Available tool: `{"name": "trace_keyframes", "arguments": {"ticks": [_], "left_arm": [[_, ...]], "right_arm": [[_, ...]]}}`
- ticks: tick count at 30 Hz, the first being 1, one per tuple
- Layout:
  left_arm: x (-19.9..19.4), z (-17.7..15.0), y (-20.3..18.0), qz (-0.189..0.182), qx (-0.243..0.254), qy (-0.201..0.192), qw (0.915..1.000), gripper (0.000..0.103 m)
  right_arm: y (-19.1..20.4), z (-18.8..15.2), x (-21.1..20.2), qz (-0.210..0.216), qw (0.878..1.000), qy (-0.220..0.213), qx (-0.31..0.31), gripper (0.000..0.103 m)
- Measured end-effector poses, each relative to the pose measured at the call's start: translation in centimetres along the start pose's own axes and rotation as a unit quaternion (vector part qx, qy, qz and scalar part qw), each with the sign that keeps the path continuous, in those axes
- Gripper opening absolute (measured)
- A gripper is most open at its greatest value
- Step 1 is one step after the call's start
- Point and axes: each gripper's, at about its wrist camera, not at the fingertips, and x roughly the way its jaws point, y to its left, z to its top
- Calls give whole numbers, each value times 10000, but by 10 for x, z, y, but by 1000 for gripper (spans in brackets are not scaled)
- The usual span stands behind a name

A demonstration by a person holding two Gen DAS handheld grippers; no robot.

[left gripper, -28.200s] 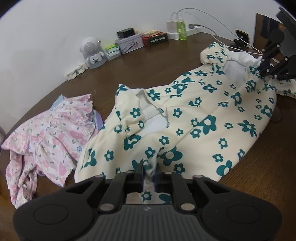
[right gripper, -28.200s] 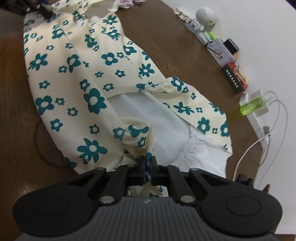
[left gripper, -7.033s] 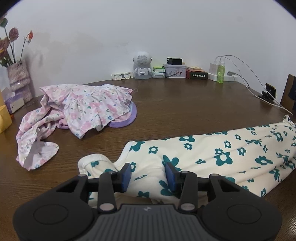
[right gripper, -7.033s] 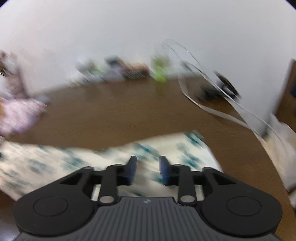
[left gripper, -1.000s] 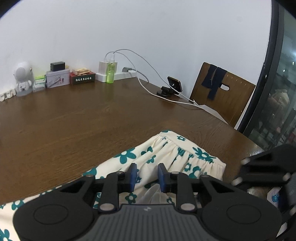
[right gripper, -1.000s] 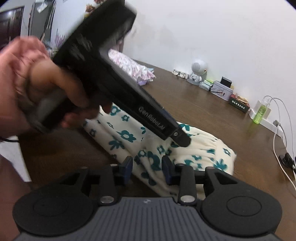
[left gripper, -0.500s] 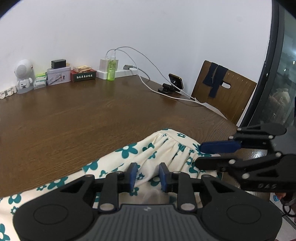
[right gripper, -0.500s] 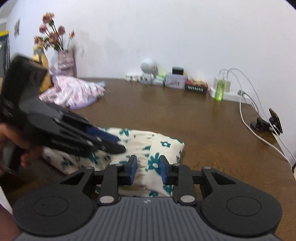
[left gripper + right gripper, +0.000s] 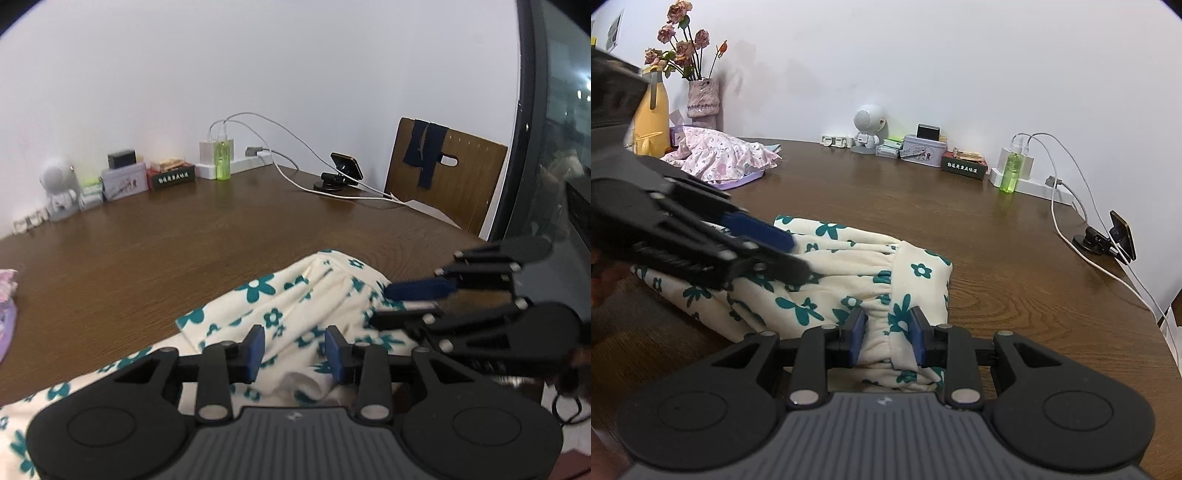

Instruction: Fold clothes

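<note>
Cream garment: your floral dress [image 9: 849, 273] lies bunched near the table [image 9: 1015, 266] front edge.
Left gripper [image 9: 293, 349]: jaws spread.
Right gripper [image 9: 884, 338]: jaws spread.
Right view only: vase [image 9: 703, 98] holding flowers [image 9: 685, 40].

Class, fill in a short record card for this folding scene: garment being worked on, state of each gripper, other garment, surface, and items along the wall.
garment: cream floral dress, folded into a long band
left gripper: open, over the dress
right gripper: open, straddling the gathered end
other garment: pink floral garment, crumpled, far left
surface: brown wooden table
along wall: robot figurine, tin box, green bottle, flower vase
</note>
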Motion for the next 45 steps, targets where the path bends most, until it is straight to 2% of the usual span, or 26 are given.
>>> {"name": "trace_keyframes", "arguments": {"ticks": [11, 12, 14, 15, 16, 18, 20, 23, 25, 35, 38, 43, 45], "left_arm": [[6, -14, -4, 198, 120, 135, 9996, 33], [6, -15, -3, 193, 124, 134, 9996, 32], [5, -16, -3, 178, 124, 128, 9997, 33], [5, -16, -3, 170, 123, 125, 9997, 33], [5, -16, -3, 167, 123, 124, 9997, 33], [5, -17, -4, 165, 128, 126, 9997, 33], [5, -17, -4, 160, 131, 126, 9997, 33], [4, -17, -5, 160, 132, 120, 9997, 33], [4, -17, -5, 162, 132, 117, 9997, 33], [3, -16, -5, 154, 165, 127, 9997, 33], [3, -16, -5, 143, 185, 133, 9996, 33], [3, -16, -4, 116, 204, 134, 9996, 33], [3, -16, -4, 109, 200, 133, 9997, 33]], "right_arm": [[0, 1, -2, -35, 10000, -31, -8, 28], [-4, 1, -5, 69, 9999, -73, 84, 31], [-18, 3, -14, 318, 9981, -185, 504, 44], [-26, 3, -19, 385, 9960, -217, 771, 55], [-33, 3, -21, 411, 9944, -217, 945, 59], [-49, 0, -26, 508, 9900, -169, 1309, 59], [-64, -6, -26, 702, 9814, -94, 1785, 59], [-83, -16, -22, 1051, 9614, -2, 2545, 59], [-88, -21, -20, 1146, 9528, 28, 2812, 59], [-99, -38, -3, 1471, 9175, 230, 3689, 58], [-98, -38, 1, 1530, 9104, 243, 3836, 55], [-94, -40, 9, 1633, 8960, 242, 4122, 45], [-94, -44, 11, 1611, 8857, 198, 4350, 41]]}}
